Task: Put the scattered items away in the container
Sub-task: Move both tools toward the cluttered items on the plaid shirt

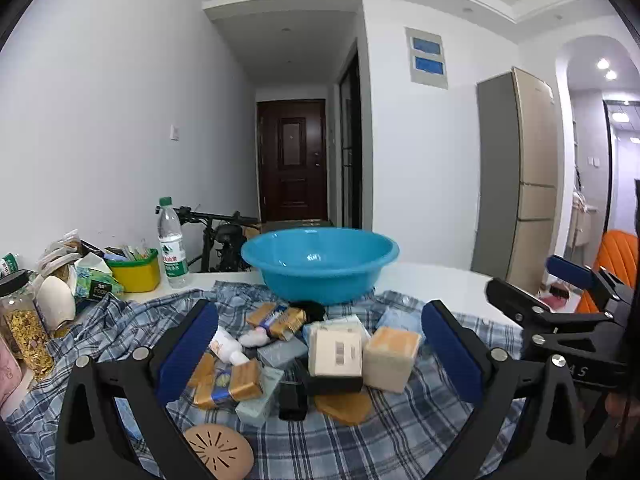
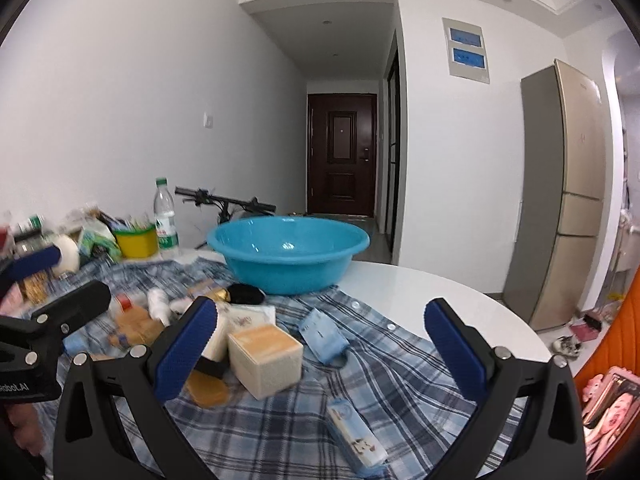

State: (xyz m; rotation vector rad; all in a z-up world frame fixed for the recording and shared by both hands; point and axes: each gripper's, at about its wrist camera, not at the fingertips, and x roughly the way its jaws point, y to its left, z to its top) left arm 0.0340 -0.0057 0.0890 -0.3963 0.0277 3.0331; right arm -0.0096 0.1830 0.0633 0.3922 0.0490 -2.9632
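A blue plastic basin (image 1: pixel 320 264) (image 2: pixel 288 252) stands empty at the far side of a plaid cloth (image 2: pixel 400 380). In front of it lie several scattered items: a white barcoded box (image 1: pixel 336 350), a beige box with an orange top (image 1: pixel 390 358) (image 2: pixel 266 356), gold-wrapped bars (image 1: pixel 228 386), a white tube (image 1: pixel 226 346), a round perforated disc (image 1: pixel 218 452), a light-blue packet (image 2: pixel 324 334) and a long blue-white box (image 2: pixel 356 436). My left gripper (image 1: pixel 320 348) (image 2: pixel 56 280) hovers open before the pile. My right gripper (image 2: pixel 322 350) (image 1: pixel 540 284) is open too, holding nothing.
A water bottle (image 1: pixel 172 244), a yellow tub (image 1: pixel 134 270), a glass jar (image 1: pixel 24 328) and packets crowd the table's left side. The white round table (image 2: pixel 440 300) drops off to the right, with a fridge (image 1: pixel 520 184) and an orange chair (image 1: pixel 616 256) beyond.
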